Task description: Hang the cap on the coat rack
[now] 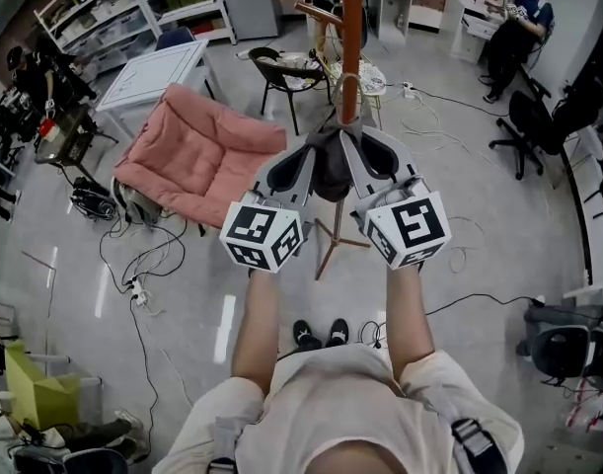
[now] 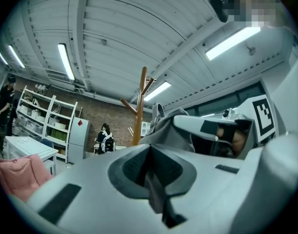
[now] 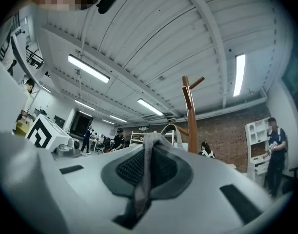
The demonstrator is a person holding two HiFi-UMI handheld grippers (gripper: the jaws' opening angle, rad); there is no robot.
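A dark grey cap (image 1: 331, 169) hangs between my two grippers, held up against the wooden coat rack's pole (image 1: 351, 38). My left gripper (image 1: 314, 154) is shut on the cap's left edge and my right gripper (image 1: 357, 150) is shut on its right edge. In the left gripper view, grey cloth (image 2: 169, 126) bunches out past the shut jaws of the left gripper (image 2: 151, 168), and the coat rack (image 2: 139, 106) with its pegs stands just behind. In the right gripper view, a fold of the cap (image 3: 148, 155) is pinched in the right gripper (image 3: 145, 172), with the coat rack (image 3: 190, 116) close ahead.
The rack's legs (image 1: 333, 242) spread on the floor below my grippers. A pink cushioned chair (image 1: 197, 151) lies to the left, a black chair (image 1: 286, 72) and a white table (image 1: 153, 72) stand behind. Cables (image 1: 133, 265) trail over the floor. An office chair (image 1: 528, 126) and a seated person (image 1: 513, 18) are at the right.
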